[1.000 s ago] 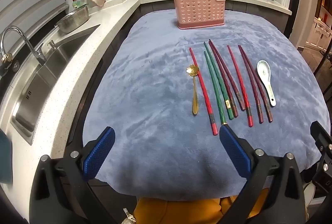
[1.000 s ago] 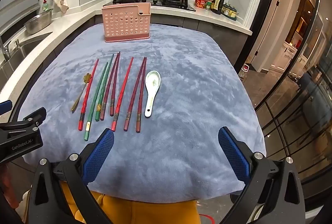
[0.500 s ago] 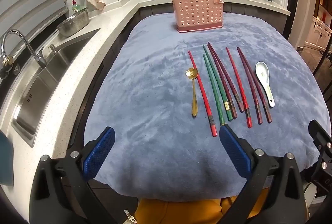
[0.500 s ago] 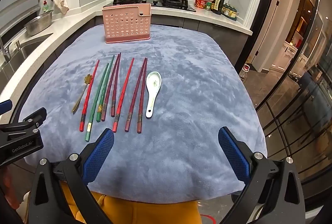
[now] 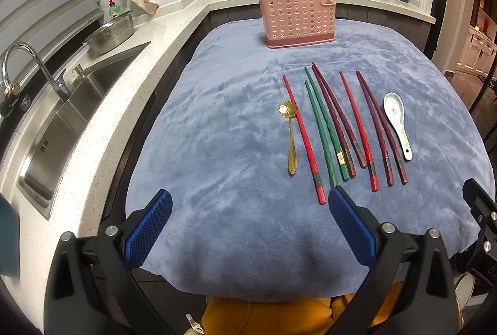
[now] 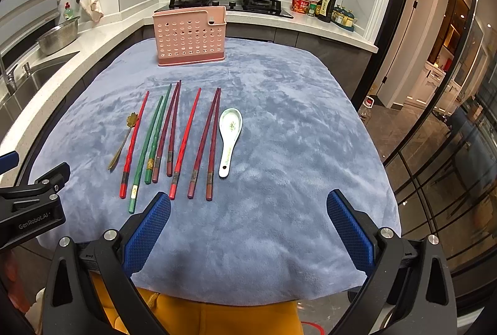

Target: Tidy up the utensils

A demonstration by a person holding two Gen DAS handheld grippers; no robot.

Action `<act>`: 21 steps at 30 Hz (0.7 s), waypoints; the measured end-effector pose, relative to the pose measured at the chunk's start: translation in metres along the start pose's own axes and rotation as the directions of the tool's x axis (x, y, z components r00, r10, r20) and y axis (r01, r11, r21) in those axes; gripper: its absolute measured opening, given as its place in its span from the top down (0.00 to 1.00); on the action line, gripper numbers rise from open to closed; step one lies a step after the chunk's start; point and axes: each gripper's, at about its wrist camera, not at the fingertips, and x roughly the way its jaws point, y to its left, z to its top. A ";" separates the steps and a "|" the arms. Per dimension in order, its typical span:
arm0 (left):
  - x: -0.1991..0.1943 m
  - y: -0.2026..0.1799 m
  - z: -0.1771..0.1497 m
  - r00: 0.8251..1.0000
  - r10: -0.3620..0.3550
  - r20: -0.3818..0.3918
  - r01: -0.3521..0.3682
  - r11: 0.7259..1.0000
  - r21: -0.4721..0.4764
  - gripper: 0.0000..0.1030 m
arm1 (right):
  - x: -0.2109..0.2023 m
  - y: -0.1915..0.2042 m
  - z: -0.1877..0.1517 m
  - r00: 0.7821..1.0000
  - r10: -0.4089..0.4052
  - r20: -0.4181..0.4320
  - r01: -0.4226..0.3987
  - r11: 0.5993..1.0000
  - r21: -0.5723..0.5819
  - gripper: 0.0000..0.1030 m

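step in hand, as judged: approach, before the first pick; every utensil lies flat on the blue-grey cloth (image 5: 217,148) and none is in the pink perforated holder (image 5: 298,19), which stands upright at the far end of the cloth, well apart from the row. left to right in the left wrist view: the left gripper (image 5: 248,229) hovers at the near edge, jaws wide apart, holding nothing; the gold spoon (image 5: 290,136), slim with a flower-shaped bowl; a red chopstick (image 5: 303,137) just beside it; two green chopsticks (image 5: 323,133); two dark maroon chopsticks (image 5: 337,123); a second red chopstick (image 5: 357,130); two more maroon chopsticks (image 5: 377,126); and the white ceramic spoon (image 5: 396,120), bowl pointing away. all handle ends point toward the near edge. the right gripper (image 6: 248,229) is likewise fully open and empty, near the handle ends. the next move calls for lowering one gripper over a single thin stick, closing across its handle end, then lifting and carrying it to the holder.
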 end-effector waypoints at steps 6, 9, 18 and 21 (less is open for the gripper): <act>0.001 -0.001 0.000 1.000 0.000 0.000 0.000 1.000 0.000 0.07 | -0.002 -0.004 -0.002 1.000 0.002 0.003 -0.002 1.000 0.005 0.06; 0.001 -0.001 0.000 1.000 0.000 -0.001 0.000 1.000 0.001 0.07 | -0.001 -0.002 -0.001 1.000 0.003 0.005 -0.003 1.000 0.004 0.06; 0.001 0.000 -0.001 1.000 -0.001 0.001 0.001 1.000 0.000 0.07 | 0.001 0.001 0.002 1.000 0.003 0.006 -0.003 1.000 0.005 0.06; 0.002 -0.001 -0.001 1.000 0.000 0.001 0.000 1.000 0.001 0.07 | 0.001 0.001 0.002 1.000 0.003 0.005 -0.003 1.000 0.007 0.06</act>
